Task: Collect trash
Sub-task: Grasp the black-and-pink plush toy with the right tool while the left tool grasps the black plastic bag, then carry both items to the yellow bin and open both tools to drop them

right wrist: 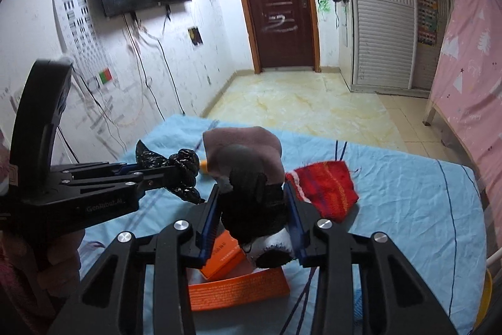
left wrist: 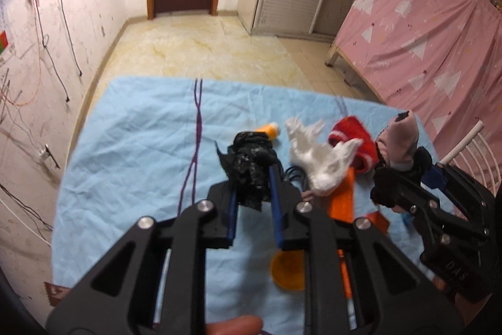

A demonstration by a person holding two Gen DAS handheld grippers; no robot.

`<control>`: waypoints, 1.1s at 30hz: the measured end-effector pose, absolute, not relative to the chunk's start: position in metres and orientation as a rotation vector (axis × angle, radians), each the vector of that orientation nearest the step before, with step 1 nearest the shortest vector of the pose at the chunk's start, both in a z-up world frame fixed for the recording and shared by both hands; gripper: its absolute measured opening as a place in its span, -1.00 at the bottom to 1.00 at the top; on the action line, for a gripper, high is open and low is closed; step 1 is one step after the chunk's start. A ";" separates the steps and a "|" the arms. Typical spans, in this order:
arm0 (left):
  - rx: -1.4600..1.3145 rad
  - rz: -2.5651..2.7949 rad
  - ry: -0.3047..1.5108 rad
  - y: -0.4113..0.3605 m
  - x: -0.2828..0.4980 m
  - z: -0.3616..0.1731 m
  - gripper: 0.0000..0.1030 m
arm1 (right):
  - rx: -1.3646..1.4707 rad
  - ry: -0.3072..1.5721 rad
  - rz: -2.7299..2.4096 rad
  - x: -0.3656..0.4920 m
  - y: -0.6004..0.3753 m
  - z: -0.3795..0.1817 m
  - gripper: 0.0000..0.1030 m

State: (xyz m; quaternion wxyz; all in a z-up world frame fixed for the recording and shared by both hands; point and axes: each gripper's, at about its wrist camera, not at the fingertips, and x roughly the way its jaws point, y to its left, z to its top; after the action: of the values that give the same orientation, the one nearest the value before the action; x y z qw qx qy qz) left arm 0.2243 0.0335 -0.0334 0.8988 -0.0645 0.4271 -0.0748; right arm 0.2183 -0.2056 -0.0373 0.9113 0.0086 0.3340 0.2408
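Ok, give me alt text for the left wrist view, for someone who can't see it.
The left gripper pinches a crumpled black plastic bag above a light blue sheet. To its right, the right gripper holds a pink and black sock, near white tissue and a red knit item.

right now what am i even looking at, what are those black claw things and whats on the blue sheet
Each claw is a hand-held gripper that a person carries, with a camera looking along its fingers. One picture is from the left hand-held gripper, shut on a crumpled black plastic bag. The other is from the right hand-held gripper, shut on a pink and black plush item. On the blue sheet lie white tissue, a red knit piece, an orange box and an orange bottle.
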 end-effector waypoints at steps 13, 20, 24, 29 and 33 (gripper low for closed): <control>-0.050 -0.238 0.728 -0.030 0.183 0.032 -0.68 | 0.160 0.544 0.424 0.180 -0.301 0.001 -0.36; 0.019 -0.337 0.714 -0.102 0.175 0.045 -0.68 | 0.241 0.475 0.327 0.152 -0.380 0.002 -0.36; 0.050 -0.398 0.714 -0.147 0.173 0.047 -0.68 | 0.284 0.446 0.251 0.134 -0.429 -0.003 -0.36; 0.106 -0.477 0.728 -0.209 0.166 0.041 -0.68 | 0.323 0.430 0.152 0.113 -0.491 -0.016 -0.36; 0.154 -0.525 0.748 -0.254 0.162 0.032 -0.68 | 0.357 0.439 0.102 0.103 -0.531 -0.030 -0.36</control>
State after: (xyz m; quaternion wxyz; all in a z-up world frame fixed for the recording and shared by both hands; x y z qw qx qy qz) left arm 0.1621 -0.2539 0.0319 0.8946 0.0744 0.3606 -0.2530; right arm 0.1034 -0.5309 -0.0298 0.9590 0.1762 0.2164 0.0504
